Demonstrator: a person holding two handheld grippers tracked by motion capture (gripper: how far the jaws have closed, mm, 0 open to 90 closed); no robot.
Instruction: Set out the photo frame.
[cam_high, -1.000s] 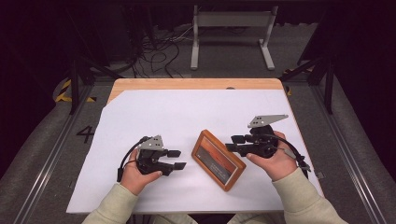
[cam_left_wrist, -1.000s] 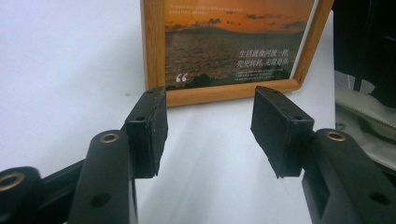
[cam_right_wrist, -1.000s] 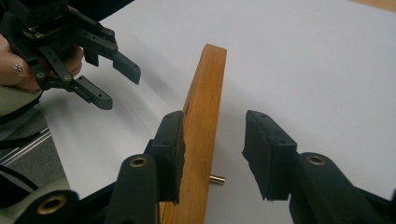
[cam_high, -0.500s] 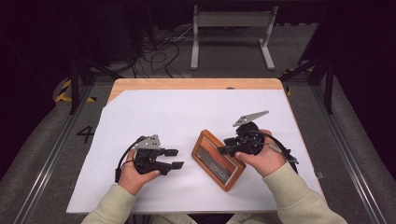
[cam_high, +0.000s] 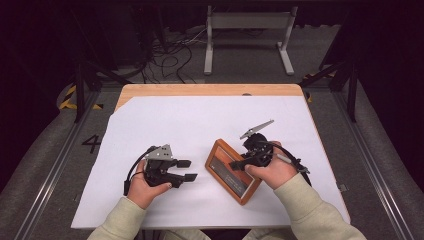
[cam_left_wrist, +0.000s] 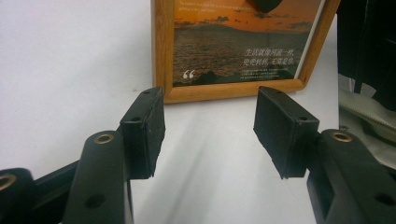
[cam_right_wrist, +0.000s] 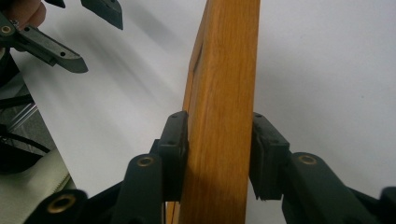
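Already the wooden picture frame is clamped by the closing right gripper; lifting remains; left gripper waits open, empty.

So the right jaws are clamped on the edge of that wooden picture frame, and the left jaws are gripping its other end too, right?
Not quite. The right gripper does clamp the picture frame's edge, its jaws having just closed further. But the left gripper grips nothing: the left gripper view shows its jaws open with bare white table between them, short of the frame.
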